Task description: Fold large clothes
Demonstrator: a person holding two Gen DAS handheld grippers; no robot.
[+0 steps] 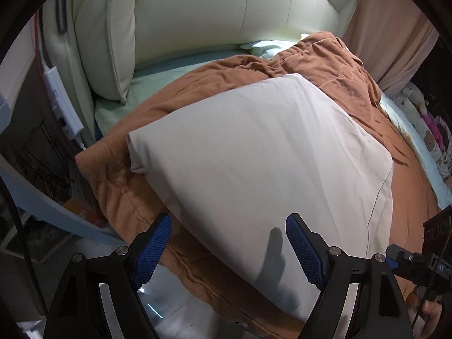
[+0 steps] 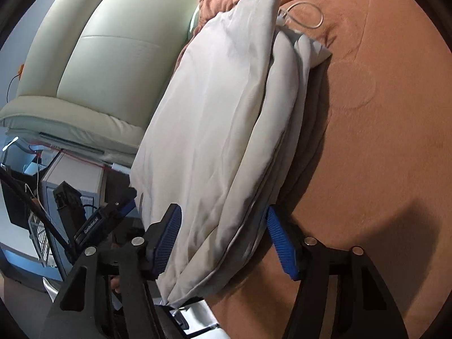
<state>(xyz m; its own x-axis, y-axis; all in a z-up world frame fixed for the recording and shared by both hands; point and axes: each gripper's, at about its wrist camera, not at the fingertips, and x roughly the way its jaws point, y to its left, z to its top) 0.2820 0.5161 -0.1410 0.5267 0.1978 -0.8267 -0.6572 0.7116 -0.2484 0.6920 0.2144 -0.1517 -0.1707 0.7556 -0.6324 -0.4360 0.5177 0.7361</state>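
A pale grey garment [image 1: 254,155], folded into a thick rectangle, lies on a brown blanket [image 1: 353,70] spread over the bed. My left gripper [image 1: 230,247] hovers open above the garment's near left edge, with nothing pressed between its blue pads. In the right wrist view the folded garment [image 2: 220,113] shows as stacked layers, and its near end hangs slightly over the bed edge. My right gripper [image 2: 223,240] straddles that end. The layers lie between its fingers with no visible pinch, and a thin dark gap shows beside the right pad [image 2: 281,245].
A cream padded headboard [image 1: 197,14] rises behind the bed. A thin white cable [image 2: 308,14] lies on the blanket [image 2: 381,113] past the garment. A white power strip [image 1: 59,96] hangs at the left. Soft toys [image 1: 423,118] sit at the far right. Furniture [image 2: 70,175] stands beside the bed.
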